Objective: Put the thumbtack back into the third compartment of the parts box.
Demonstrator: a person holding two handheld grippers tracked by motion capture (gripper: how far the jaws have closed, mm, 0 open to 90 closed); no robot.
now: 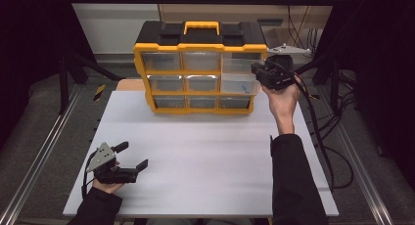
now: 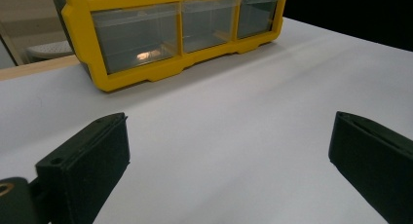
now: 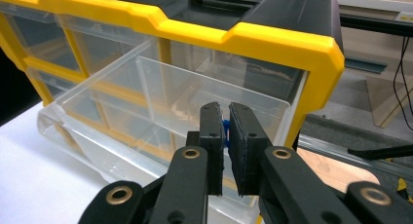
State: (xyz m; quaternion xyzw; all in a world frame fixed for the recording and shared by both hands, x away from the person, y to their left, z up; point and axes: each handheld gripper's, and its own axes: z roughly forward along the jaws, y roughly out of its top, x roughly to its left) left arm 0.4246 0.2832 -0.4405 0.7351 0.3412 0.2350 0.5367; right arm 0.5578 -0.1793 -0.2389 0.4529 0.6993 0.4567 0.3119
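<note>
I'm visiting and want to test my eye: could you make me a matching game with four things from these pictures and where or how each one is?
Things
1. left gripper
2. right gripper
3. clear drawer
4. carry handle

States
A. pulled out of the yellow organiser
B. jaws wide apart over the white table
C. yellow, on top of the organiser
D. jaws nearly closed on something small and blue

Pairs: 1-B, 2-D, 3-A, 4-C
</note>
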